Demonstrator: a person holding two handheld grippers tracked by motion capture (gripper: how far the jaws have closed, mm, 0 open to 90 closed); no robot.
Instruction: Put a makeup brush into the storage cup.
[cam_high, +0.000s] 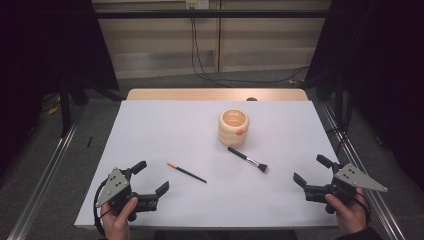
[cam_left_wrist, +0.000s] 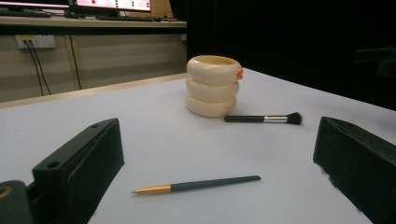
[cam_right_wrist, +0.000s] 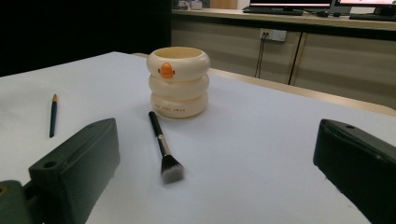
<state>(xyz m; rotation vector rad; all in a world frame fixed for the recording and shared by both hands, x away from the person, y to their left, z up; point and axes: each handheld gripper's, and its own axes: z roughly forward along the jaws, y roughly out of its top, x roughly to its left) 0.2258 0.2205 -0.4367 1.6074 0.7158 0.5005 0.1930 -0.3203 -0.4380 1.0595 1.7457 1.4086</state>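
Observation:
A cream ring-stacked cup (cam_high: 233, 127) with a small orange duck bill stands upright past the middle of the white table (cam_high: 150, 125). A black makeup brush (cam_high: 248, 159) lies in front of it, bristles toward the near right. A thin dark pencil-like brush with a gold-orange tip (cam_high: 186, 172) lies left of that. My left gripper (cam_high: 150, 175) rests open at the near left corner, nothing between its jaws. My right gripper (cam_high: 309, 170) is open at the near right. In the left gripper view the thin brush (cam_left_wrist: 196, 185) lies close ahead, the cup (cam_left_wrist: 214, 86) farther off. The right gripper view has the makeup brush (cam_right_wrist: 164, 145) and cup (cam_right_wrist: 178, 82).
A wooden strip (cam_high: 215, 94) borders the table's far edge. Metal rails (cam_high: 45, 175) run along both sides on the floor. Cables (cam_high: 200, 55) hang by the cabinets behind. Dark curtains stand left and right.

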